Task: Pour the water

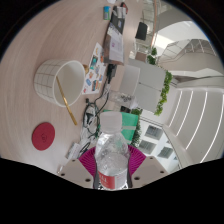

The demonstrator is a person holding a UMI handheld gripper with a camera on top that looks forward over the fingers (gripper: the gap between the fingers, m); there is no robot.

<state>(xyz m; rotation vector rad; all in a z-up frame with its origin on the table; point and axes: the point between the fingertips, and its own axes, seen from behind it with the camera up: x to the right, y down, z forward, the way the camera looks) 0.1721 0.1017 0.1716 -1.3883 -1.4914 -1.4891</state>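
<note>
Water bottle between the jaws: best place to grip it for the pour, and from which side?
Grip the clear bottle on its round body, just above the red label, coming from the side as the gripper already does. The body is cylindrical and stands between the magenta pads, giving them two opposed faces. Whether they already press on it cannot be told. The white cup stands beyond.

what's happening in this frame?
A person is working a pour-water task with the hand-held gripper. A clear plastic water bottle with a red label sits between its pink-padded fingers, which appear to be clamped on it. Beyond the fingers, on the pale table, stands a white cup with a stick-like item leaning in it, seemingly the pour target. A red round lid or coaster lies nearer on the table. No water is visibly flowing yet.
</note>
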